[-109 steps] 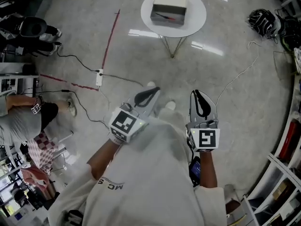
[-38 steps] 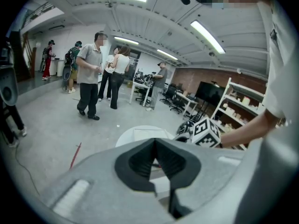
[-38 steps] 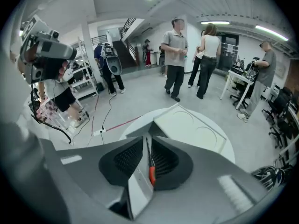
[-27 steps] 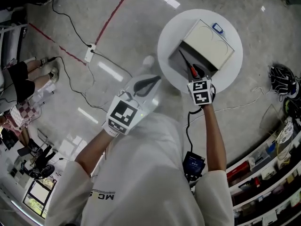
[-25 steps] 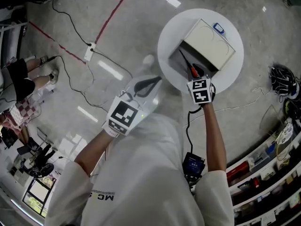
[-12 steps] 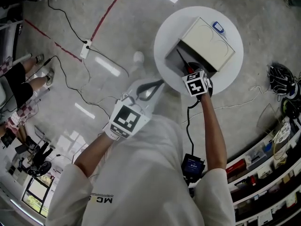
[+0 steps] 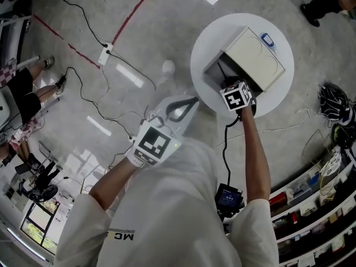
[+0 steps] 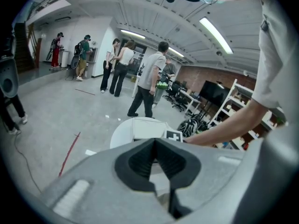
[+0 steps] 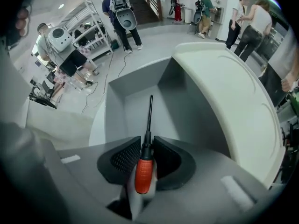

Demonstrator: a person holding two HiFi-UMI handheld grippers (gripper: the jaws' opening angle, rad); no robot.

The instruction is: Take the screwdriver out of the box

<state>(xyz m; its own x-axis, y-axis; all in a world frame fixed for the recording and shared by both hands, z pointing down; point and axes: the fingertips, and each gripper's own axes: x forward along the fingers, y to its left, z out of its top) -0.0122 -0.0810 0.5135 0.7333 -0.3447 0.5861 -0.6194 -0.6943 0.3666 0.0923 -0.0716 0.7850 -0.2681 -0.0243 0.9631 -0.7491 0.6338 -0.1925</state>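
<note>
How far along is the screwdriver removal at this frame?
Done: the right gripper is at the box and shut on the screwdriver, where the orange handle meets the shaft. In hand: that grip, with the shaft pointing into the open box. Left: lifting the screwdriver clear of the box. The left gripper is shut, empty and apart from the box.

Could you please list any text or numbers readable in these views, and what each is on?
"MC": upside-down print on the white shirt; rest cut off.
Marker cubes on left gripper and right gripper: square patterns, no words.
Screwdriver: no print seen.
Waist device screen, shelf labels: too small to read.
</note>
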